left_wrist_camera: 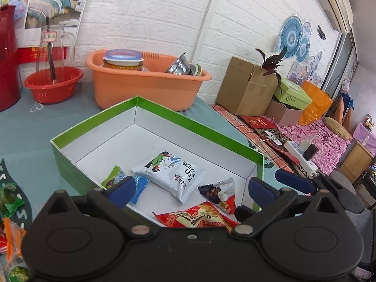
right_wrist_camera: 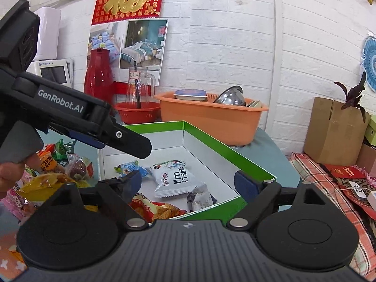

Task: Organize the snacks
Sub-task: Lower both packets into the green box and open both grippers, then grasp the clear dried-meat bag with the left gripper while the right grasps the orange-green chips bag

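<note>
Left gripper [left_wrist_camera: 190, 188]: spread wide, nothing between the blue pads, poised over the near edge of the green box; also seen from the right wrist as a black body crossing in from the left.
Right gripper [right_wrist_camera: 188, 181]: spread wide, nothing held, pointed into the box from its near corner.
Green box [left_wrist_camera: 195, 123]: straight ahead of and below both grippers, open-topped, white inside, on the blue-grey counter [left_wrist_camera: 28, 127].
White snack packet [left_wrist_camera: 172, 174]: flat on the box floor, just beyond the left gripper, between its two pads in the view.
Blue sachet [left_wrist_camera: 141, 186]: beside the left pad of the left gripper, partly hidden by it, next to a green-edged sachet [left_wrist_camera: 112, 176].
Dark-and-red packet [left_wrist_camera: 219, 193]: on the box floor close to the right pad of the left gripper.
Red packet [left_wrist_camera: 197, 217]: nearest the left gripper, lower edge hidden behind its body.
Loose snack pile [right_wrist_camera: 61, 164]: outside the box on the counter, left of the right gripper and below the left one.
Hand [right_wrist_camera: 9, 174]: at the far left edge of the right wrist view, on the grey handle of the left gripper.
Orange tub [left_wrist_camera: 145, 87]: beyond the box, holding bowls.
Red basket [left_wrist_camera: 52, 83]: beyond the box to the left, glass jug inside.
</note>
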`<state>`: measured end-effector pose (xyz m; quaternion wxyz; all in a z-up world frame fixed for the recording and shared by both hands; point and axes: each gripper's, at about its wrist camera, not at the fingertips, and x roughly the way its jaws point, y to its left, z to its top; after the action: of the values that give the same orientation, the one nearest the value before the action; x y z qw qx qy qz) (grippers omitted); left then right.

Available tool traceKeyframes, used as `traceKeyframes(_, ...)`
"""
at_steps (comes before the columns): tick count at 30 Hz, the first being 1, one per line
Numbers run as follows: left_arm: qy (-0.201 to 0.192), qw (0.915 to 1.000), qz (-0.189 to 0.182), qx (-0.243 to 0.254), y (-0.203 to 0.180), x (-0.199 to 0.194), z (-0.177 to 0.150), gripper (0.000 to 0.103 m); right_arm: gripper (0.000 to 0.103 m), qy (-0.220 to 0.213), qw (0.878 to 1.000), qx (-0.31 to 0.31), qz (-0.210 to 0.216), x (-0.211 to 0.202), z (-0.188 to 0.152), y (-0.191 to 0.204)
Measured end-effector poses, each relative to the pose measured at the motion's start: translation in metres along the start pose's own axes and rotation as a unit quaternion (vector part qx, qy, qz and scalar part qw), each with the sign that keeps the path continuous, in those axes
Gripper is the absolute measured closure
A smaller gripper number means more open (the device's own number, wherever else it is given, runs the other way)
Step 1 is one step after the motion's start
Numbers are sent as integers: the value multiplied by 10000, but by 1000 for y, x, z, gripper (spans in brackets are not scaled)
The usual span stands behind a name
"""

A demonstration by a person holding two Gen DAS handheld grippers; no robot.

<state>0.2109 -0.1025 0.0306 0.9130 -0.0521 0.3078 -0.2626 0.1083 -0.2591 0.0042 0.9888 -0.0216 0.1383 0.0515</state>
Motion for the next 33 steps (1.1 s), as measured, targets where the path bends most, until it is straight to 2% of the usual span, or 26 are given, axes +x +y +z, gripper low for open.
traceKeyframes(4, -59, 9999, 146, -18, -4, -31, -4, 0, 0, -219, 9994, 189, 202, -27, 4, 7)
traceKeyframes(8, -47, 9995, 315, -21, -3, -65, -22, 0, 0, -251, 9978, 329, 509, -52, -1, 19)
traceKeyframes(11, -87, 9991, 403, 3, 0, -93, -42, 0, 0, -111, 9960, 446, 771, -63, -9, 29)
traceKeyframes(17, -158, 9966, 679, -439, 23, -146, -91, 0, 0, 354, 9899, 516, 1275, -76, -30, 60)
traceKeyframes(21, -137, 9909, 1042, -838, 43, -175, -121, 0, 0, 697, 9840, 384, 1592, -73, -39, 83)
traceKeyframes(25, -71, 9861, 1221, -1120, 60, -192, -145, 0, 0, 985, 9798, 141, 1735, -61, -40, 106)
traceKeyframes(29, 13, 9821, 1421, -1236, 72, -201, -160, 0, 0, 1162, 9785, -99, 1699, -43, -38, 122)
traceKeyframes(33, -45, 9816, 1431, -1264, 79, -208, -167, 0, 0, 1303, 9781, -314, 1595, -24, -35, 131)
